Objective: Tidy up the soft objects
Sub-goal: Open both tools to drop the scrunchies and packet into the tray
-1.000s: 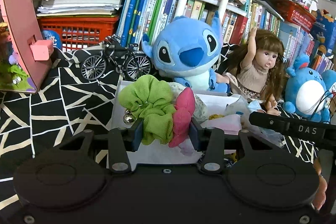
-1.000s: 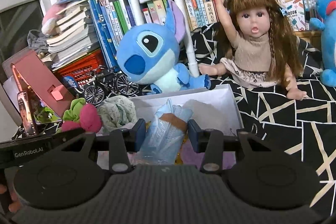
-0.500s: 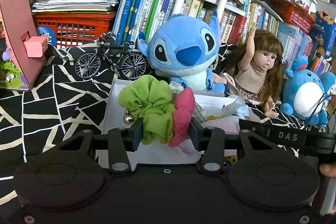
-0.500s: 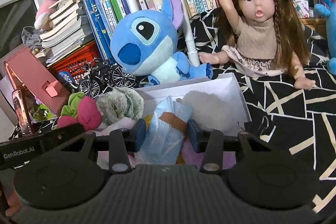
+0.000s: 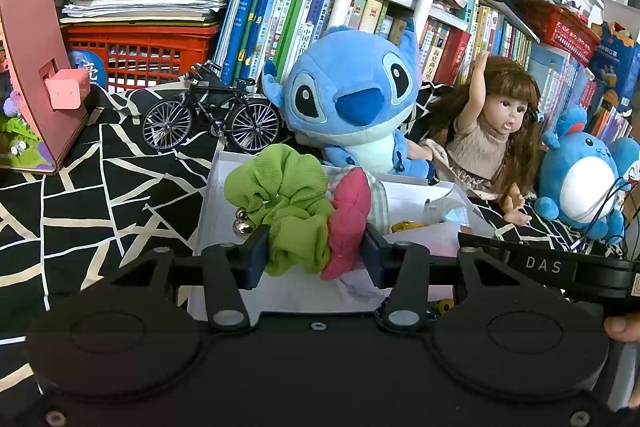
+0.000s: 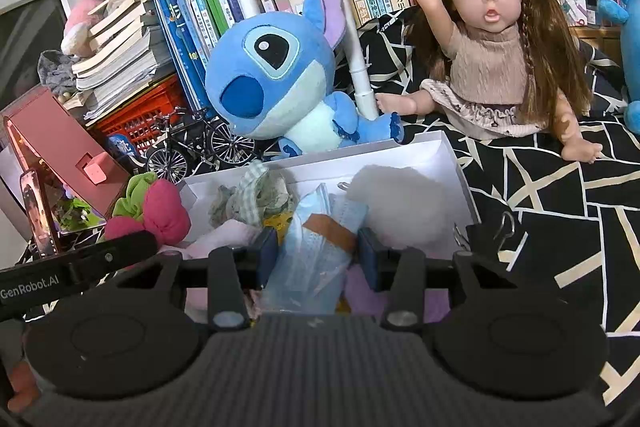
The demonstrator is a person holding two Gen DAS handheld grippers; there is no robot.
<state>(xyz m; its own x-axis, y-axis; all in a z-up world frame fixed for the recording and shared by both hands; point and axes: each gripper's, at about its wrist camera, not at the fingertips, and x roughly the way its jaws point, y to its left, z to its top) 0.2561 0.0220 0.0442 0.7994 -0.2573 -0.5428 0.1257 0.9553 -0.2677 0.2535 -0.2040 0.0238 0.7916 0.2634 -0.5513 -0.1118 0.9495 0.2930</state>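
1. Crinkled green scrunchie (image 5: 288, 211) with two small metal bells, and a ruffled pink scrunchie (image 5: 348, 223), sit between the pads of the left hand-held gripper (image 5: 314, 253), whose jaws are opening, above the white box (image 5: 208, 203).
2. Clear, glossy packet of pale blue face masks (image 6: 316, 251) stands between the pads of the right hand-held gripper (image 6: 318, 257), its jaws also opening, over the same box.
3. Fluffy white cotton wad (image 6: 404, 203) and a checked fabric scrunchie (image 6: 256, 199) lie inside.
4. Plush blue toy (image 5: 352, 111) sits just behind the box on the black-and-white patterned cloth (image 5: 80, 195).
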